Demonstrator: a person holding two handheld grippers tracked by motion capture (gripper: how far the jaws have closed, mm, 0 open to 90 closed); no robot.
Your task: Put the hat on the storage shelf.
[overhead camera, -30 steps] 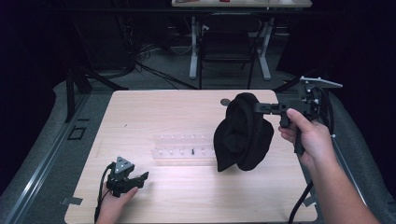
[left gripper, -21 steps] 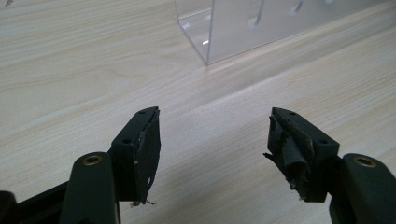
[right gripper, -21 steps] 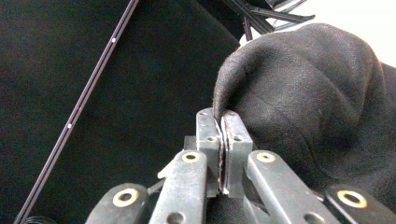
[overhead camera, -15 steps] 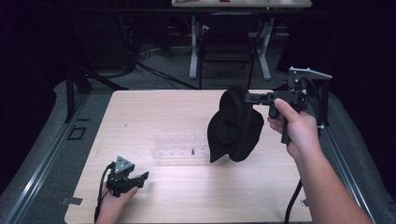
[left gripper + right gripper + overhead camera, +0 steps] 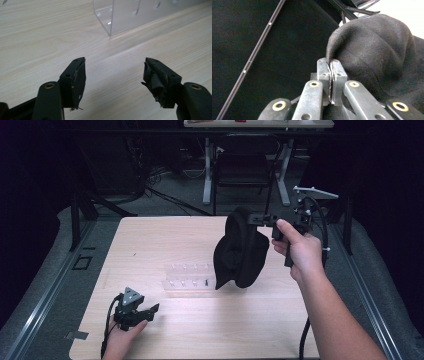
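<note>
Black fabric hat (image 5: 239, 251) is hanging from the clenched right hand-held gripper (image 5: 261, 218); lowering it comes next, left hand-held gripper (image 5: 151, 309) lying released.

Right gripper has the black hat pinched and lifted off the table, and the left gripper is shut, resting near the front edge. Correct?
Not quite: the left gripper is open. The left gripper view shows its fingers spread apart with bare table between them. The rest stands: the right gripper pinches the black hat and holds it above the table.
</note>
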